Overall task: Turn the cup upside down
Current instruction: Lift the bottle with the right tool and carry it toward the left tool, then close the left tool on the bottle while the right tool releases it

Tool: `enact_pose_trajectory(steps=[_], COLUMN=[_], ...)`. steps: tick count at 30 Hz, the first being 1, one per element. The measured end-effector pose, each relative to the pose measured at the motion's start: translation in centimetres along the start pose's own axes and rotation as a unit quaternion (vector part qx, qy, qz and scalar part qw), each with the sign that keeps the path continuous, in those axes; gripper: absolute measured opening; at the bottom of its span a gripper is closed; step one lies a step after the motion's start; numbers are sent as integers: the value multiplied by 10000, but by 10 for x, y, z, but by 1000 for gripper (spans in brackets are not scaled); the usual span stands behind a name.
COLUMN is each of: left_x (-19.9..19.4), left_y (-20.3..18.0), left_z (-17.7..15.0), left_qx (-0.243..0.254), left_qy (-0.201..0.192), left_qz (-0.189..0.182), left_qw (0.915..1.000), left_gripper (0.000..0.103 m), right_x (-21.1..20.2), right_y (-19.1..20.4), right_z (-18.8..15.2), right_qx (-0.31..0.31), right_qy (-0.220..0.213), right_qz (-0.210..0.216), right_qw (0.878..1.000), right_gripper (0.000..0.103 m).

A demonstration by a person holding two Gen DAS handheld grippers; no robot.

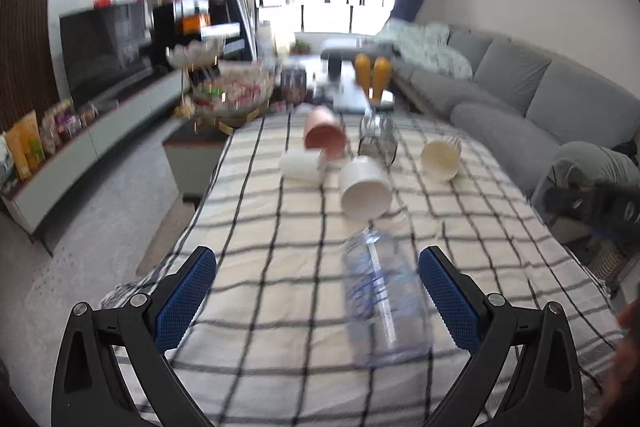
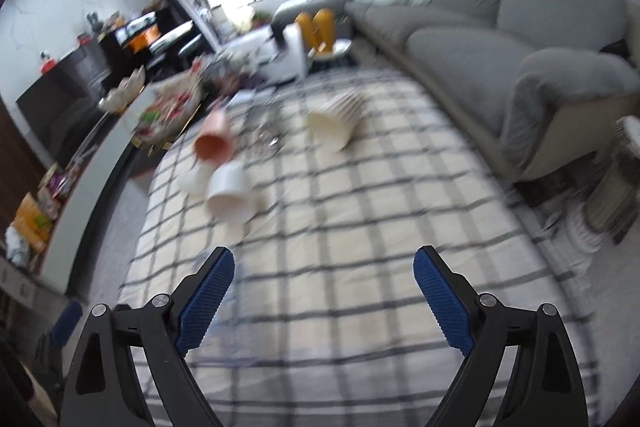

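Cream tablecloth [image 1: 280, 267] with black check, pink cup [image 1: 323, 135], grey sofa [image 1: 520, 83]

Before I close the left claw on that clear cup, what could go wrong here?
1. The clear cup lies on its side near the left claw's right finger, off-centre; closing could roll it away.
2. It sits near the edge of the checked cloth; a nudge might drop it.
3. The white cup lies just beyond and could get bumped.
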State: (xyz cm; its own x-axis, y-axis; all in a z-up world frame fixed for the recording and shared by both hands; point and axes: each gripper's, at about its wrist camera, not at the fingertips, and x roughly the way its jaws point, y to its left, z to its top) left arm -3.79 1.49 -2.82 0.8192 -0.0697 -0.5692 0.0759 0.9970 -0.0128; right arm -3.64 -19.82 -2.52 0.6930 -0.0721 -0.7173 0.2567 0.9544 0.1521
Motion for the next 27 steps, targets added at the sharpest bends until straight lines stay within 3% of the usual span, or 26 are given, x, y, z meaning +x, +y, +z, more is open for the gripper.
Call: enact_pose_trajectory(steps=[3, 7, 12, 21, 27], left_x=[2, 9, 28, 65, 74], left_y=[-25, -45, -44, -58, -66], left_z=[-10, -21, -30, -58, -67], left_qx=[301, 529, 92, 94, 227], left_qy=[-155, -184, -92, 452, 546], left_qz=[-164, -287, 159, 389, 479], left_qw=[9993, 9980, 9998, 9982, 9971], left_gripper=[103, 103, 103, 103, 102], right_x=[-9, -11, 4, 26, 34], right_y=[-12, -22, -42, -56, -61], right_z=[1, -2, -3, -8, -9], right_qx=[-91, -44, 224, 418, 515], right_qy=[-320, -440, -249, 38, 186], right_qz=[-192, -288, -359, -465, -498], right_qw=[9993, 9986, 9988, 9980, 9973], right_gripper=[94, 94, 94, 94, 94])
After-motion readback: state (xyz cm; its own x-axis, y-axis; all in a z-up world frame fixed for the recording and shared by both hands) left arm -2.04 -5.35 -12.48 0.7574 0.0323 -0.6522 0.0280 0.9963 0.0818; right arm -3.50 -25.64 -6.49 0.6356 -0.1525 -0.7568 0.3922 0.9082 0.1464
